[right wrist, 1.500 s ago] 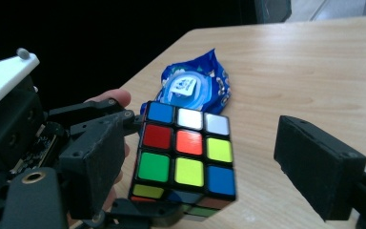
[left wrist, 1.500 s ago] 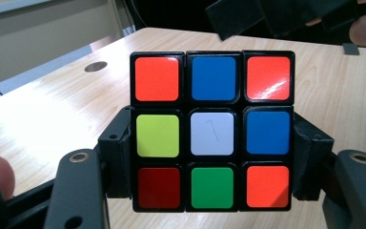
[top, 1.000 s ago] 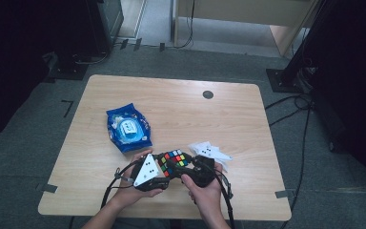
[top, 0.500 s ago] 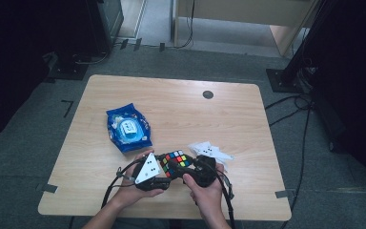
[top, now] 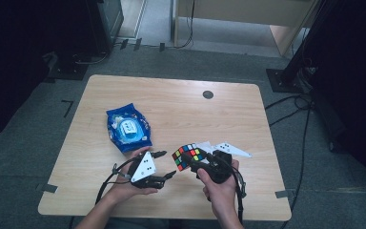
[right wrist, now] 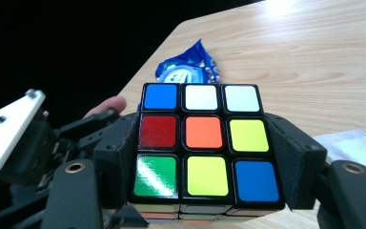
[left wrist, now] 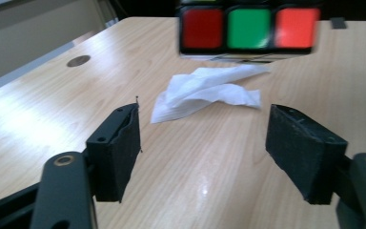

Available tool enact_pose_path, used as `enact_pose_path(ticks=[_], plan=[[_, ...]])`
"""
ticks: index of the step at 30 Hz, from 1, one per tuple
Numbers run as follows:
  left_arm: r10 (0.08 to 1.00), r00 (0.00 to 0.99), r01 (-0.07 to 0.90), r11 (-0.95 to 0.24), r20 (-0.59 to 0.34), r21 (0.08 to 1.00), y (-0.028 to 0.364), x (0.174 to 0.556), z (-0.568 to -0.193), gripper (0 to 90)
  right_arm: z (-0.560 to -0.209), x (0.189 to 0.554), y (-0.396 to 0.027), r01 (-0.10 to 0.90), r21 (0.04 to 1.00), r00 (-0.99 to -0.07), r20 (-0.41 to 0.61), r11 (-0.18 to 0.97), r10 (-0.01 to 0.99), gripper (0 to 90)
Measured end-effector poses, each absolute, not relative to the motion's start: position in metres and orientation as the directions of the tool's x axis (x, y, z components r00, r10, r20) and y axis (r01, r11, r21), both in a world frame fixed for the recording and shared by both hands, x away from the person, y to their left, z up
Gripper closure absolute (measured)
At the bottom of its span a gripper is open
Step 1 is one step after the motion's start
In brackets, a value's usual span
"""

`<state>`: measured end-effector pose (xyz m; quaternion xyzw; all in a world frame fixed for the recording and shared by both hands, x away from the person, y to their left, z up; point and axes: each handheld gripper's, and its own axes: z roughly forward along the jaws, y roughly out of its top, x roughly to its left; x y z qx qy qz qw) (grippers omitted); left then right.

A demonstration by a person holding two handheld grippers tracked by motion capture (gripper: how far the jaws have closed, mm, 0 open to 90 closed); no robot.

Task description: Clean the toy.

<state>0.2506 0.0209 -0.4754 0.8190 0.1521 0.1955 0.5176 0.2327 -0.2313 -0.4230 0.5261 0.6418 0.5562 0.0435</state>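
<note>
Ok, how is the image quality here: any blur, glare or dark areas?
High view: dim, surroundings near black, table evenly lit. Left gripper view: cube at the top edge smeared, tissue soft, a glare spot on the wood. Right gripper view: cube sharp between the right gripper jaws, a reflection on its green sticker, blue packet soft.

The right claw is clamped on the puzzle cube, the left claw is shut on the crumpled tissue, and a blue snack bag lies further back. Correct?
Not quite. The left claw is open and empty in the left gripper view; the tissue lies beyond it. The rest stands.
</note>
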Motion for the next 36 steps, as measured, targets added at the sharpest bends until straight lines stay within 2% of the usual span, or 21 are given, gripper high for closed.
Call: enact_pose_path(ticks=[6,17,36], plan=[[0.447,0.873,0.007,-0.414,0.197,0.910,0.018,0.246,-0.469,28.1,-0.424,0.230,-0.221,0.633,0.765,-0.471,0.505,-0.123,0.723,34.4],[0.438,0.875,-0.006,-0.415,0.205,0.910,0.015,0.241,-0.469,27.5,-0.427,0.233,-0.220,0.637,0.760,-0.482,0.522,-0.128,0.703,34.3],[0.417,0.880,-0.040,-0.408,0.226,0.912,0.006,0.232,-0.464,17.7,-0.429,0.231,-0.211,0.647,0.756,-0.492,0.518,-0.105,0.700,34.3]])
